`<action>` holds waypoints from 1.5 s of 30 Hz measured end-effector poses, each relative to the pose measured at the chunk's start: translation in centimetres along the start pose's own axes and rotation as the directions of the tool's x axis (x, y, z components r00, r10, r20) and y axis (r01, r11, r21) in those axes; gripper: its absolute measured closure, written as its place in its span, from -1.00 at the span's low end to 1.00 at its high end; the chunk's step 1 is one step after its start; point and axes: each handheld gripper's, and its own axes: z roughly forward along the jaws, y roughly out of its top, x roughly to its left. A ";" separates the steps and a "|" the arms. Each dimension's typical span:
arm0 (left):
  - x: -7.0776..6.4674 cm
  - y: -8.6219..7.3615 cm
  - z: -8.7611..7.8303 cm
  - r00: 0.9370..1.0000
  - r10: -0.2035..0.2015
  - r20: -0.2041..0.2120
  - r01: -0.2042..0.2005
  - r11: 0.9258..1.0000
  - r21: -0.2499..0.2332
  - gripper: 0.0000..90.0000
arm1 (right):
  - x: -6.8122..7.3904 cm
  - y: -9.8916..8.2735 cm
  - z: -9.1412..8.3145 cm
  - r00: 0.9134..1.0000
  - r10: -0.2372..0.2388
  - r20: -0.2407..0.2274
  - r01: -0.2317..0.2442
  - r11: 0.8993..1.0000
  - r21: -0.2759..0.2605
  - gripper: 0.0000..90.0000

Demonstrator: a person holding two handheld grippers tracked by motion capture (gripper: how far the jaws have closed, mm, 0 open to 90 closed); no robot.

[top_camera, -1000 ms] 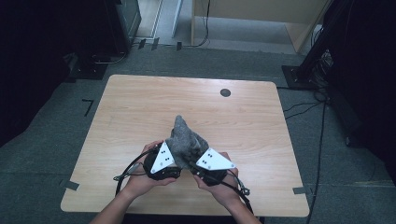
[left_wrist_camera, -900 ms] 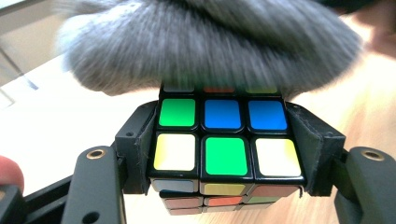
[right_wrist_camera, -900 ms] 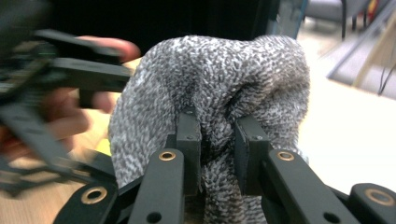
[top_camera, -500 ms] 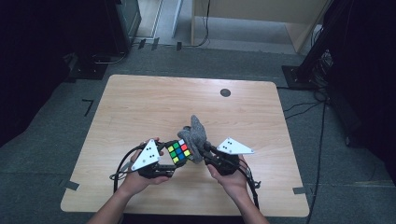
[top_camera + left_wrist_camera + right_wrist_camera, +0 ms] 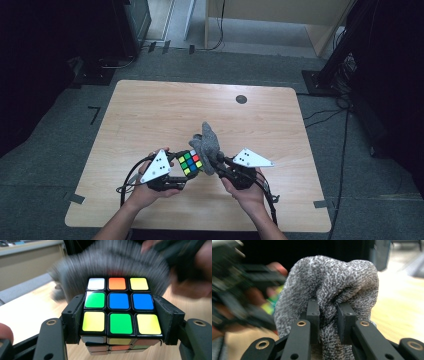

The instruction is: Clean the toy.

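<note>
Above the table [image 5: 150, 115], one hand-held gripper [image 5: 176, 172] clamps the cube [image 5: 190, 162], the other [image 5: 220, 161] pinches the cloth [image 5: 207, 142].

A scrambled puzzle cube [image 5: 119, 307] with black edges is held clear of the surface [image 5: 150, 115], above its near edge and about midway along it. The face seen in the left gripper view shows white, orange, yellow, green and blue stickers. A bunched grey knitted cloth [image 5: 329, 290] is raised just beside the cube, its folds standing upward.
</note>
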 end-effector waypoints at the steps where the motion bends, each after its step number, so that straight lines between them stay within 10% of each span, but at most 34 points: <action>1: -0.2 0.0 0.1 1.000 0.004 0.006 -0.004 1.000 0.001 -0.23 | 0.4 0.3 -0.1 1.000 -0.007 -0.014 0.006 1.000 -0.013 0.69; 10: 0.5 0.3 -0.9 1.000 -0.029 -0.005 0.028 0.998 -0.061 -0.23 | -0.8 -0.9 0.7 0.999 0.040 0.012 -0.040 0.998 0.052 0.69; 17: -0.2 0.0 0.2 1.000 0.007 -0.007 -0.007 1.000 0.009 -0.23 | 0.3 0.5 -0.1 0.998 0.030 -0.053 -0.031 0.999 -0.015 0.69; 22: 0.7 0.4 -0.7 0.998 -0.052 0.030 0.054 0.998 -0.045 -0.23 | -1.1 -0.9 0.6 0.995 0.090 -0.037 -0.089 0.996 0.030 0.69; 29: -0.1 -0.1 0.4 0.999 0.021 0.047 -0.023 0.999 0.043 -0.23 | -0.1 0.3 0.0 0.992 0.087 -0.090 -0.089 0.996 -0.016 0.69; 35: 0.7 0.8 -1.1 0.999 -0.033 0.043 0.035 0.998 -0.053 -0.23 | -1.1 -0.9 0.6 0.995 0.094 -0.045 -0.093 0.995 0.022 0.69; 42: 2.5 0.6 -2.2 0.974 -0.211 0.080 0.223 0.957 -0.183 -0.23 | -1.8 -1.4 0.9 0.969 0.200 -0.144 -0.202 0.979 0.000 0.70; 45: 2.4 0.7 -2.4 0.971 -0.221 0.087 0.235 0.949 -0.209 -0.23 | -1.4 -1.8 1.6 0.969 0.200 -0.142 -0.197 0.980 0.035 0.70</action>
